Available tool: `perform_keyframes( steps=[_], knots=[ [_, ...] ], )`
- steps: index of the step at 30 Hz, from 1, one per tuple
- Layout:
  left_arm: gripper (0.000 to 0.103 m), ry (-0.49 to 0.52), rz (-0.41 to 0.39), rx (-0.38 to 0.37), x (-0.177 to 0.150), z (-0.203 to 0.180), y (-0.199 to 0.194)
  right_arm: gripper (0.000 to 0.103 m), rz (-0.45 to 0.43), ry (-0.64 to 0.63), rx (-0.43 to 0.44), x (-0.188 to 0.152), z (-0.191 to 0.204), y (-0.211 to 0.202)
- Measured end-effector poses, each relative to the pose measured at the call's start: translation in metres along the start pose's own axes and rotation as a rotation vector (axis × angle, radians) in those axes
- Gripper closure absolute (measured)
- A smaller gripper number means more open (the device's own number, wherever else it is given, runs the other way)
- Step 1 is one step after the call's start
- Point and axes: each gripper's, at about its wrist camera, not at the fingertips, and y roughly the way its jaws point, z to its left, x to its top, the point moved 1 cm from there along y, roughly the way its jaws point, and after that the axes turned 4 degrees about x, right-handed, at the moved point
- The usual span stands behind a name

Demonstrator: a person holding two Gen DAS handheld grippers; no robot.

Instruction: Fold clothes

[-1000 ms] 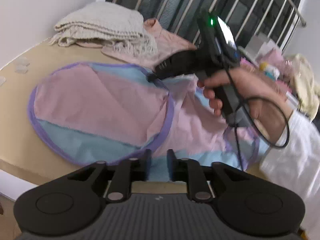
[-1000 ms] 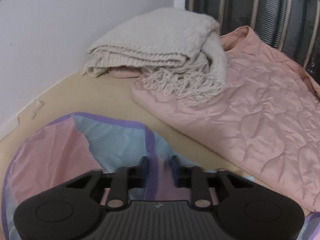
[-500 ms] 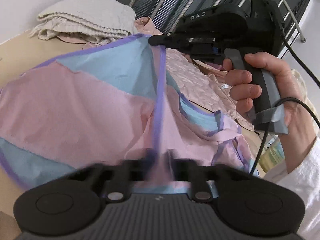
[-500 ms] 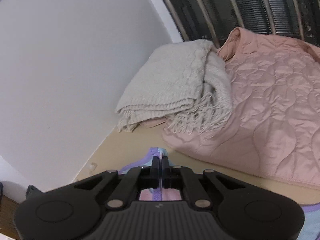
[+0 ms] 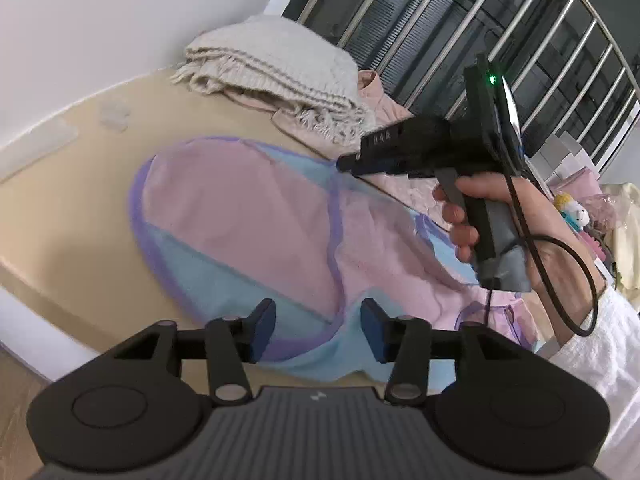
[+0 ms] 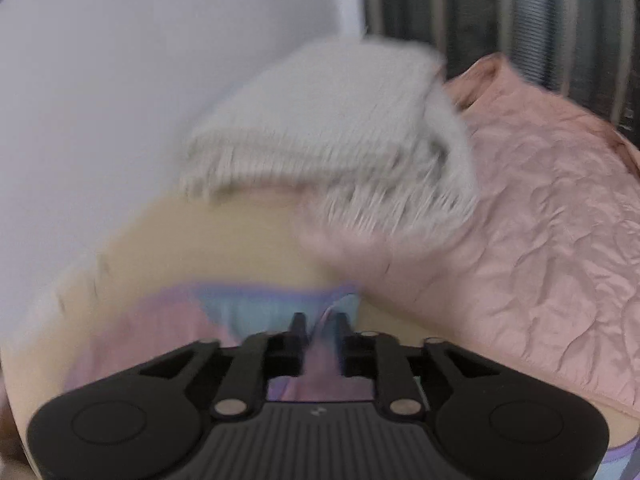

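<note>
1. A thin pink and light blue cloth with a purple edge (image 5: 256, 220) lies on the flat tan bed top (image 5: 72, 208). One part of it is folded over into a round flap, and the rest is bunched up toward the person's hand.
2. The left gripper (image 5: 318, 330) is low at the near edge of the cloth. Its two black fingers with blue pads (image 5: 264, 326) are wide apart, and nothing is pinched between them. The blue part of the cloth shows in the gap.
3. The right gripper (image 5: 340, 165) is a black tool held in a person's hand (image 5: 504, 216). Its tip is right at the far purple edge of the cloth.
4. In the right wrist view, the right gripper's fingers (image 6: 298, 330) have a small gap between them. A bit of the cloth sits in that gap, but the picture is blurry, so I cannot tell if the cloth is pinched.
5. A folded cream knitted blanket with fringe (image 5: 280, 68) sits at the far side of the bed top, near the white wall (image 5: 100, 20).
6. The blanket rests partly on a shiny pink quilted jacket (image 6: 540, 240), which lies just beside the cloth.
7. Silver metal bars (image 5: 480, 12) stand behind the bed.
8. A black cable (image 5: 556, 280) loops from the right gripper's handle past a white sleeve (image 5: 600, 360).
</note>
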Motion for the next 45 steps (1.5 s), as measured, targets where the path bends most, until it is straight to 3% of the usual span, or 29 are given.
perform_keyframes(
  steps=[1,3,4,5,8,11,12,14,19,21,23,27,29,32,35,37,39,40,45],
  knots=[
    [0.056,0.019,-0.004,0.009,-0.001,0.002,-0.003,0.085,0.027,-0.023,-0.003,-0.004,0.003,0.002],
    [0.056,0.035,-0.007,0.028,-0.002,0.007,-0.006,0.068,-0.062,-0.047,0.016,-0.020,-0.002,-0.036],
    [0.057,0.044,-0.006,0.017,-0.003,0.007,-0.006,0.052,-0.123,-0.050,0.001,-0.033,-0.009,-0.060],
    [0.058,0.055,-0.006,-0.001,-0.004,0.005,-0.006,0.049,-0.126,-0.042,-0.033,-0.049,-0.020,-0.073],
    [0.072,0.138,-0.007,-0.057,-0.009,-0.011,-0.003,0.049,-0.128,-0.014,-0.137,-0.097,-0.053,-0.111],
    [0.099,0.222,0.038,-0.027,-0.018,-0.024,0.006,0.059,-0.108,0.056,-0.203,-0.134,-0.082,-0.129],
    [0.102,0.238,0.038,-0.014,-0.021,-0.025,0.004,0.062,-0.111,0.067,-0.211,-0.143,-0.086,-0.132],
    [0.102,0.269,0.040,0.012,-0.026,-0.027,-0.001,0.067,-0.117,0.089,-0.226,-0.160,-0.094,-0.137],
    [0.099,0.303,0.065,0.025,-0.035,-0.019,-0.017,0.065,-0.164,0.095,-0.306,-0.177,-0.096,-0.166],
    [0.087,0.287,0.073,0.010,-0.035,-0.015,-0.021,0.066,-0.182,0.097,-0.338,-0.184,-0.096,-0.178],
    [0.083,0.266,0.061,0.005,-0.030,-0.014,-0.020,0.064,-0.201,0.099,-0.371,-0.191,-0.097,-0.190],
    [0.083,0.264,0.039,0.008,-0.019,-0.022,-0.008,0.066,-0.243,0.049,-0.089,-0.204,-0.046,-0.209],
    [0.083,0.279,0.060,0.030,-0.018,-0.028,0.002,0.068,-0.198,-0.019,-0.044,-0.213,-0.023,-0.200],
    [0.094,0.315,0.062,0.075,-0.022,-0.031,0.002,0.077,-0.140,-0.090,-0.121,-0.229,-0.012,-0.187],
    [0.093,0.268,0.088,0.075,-0.017,-0.027,-0.006,0.076,-0.117,-0.036,-0.172,-0.238,-0.022,-0.193],
    [0.090,0.267,0.054,0.058,-0.005,-0.033,-0.012,0.075,-0.136,0.008,-0.151,-0.231,-0.036,-0.206],
    [0.076,0.309,0.016,0.053,0.014,-0.045,-0.005,0.072,-0.134,0.023,-0.129,-0.213,-0.044,-0.191],
    [0.073,0.320,0.018,0.052,0.025,-0.051,0.006,0.067,-0.133,0.029,-0.118,-0.204,-0.048,-0.183],
    [0.072,0.326,0.096,0.101,0.053,-0.070,0.074,0.067,-0.128,0.063,-0.062,-0.159,-0.067,-0.144]
  ],
)
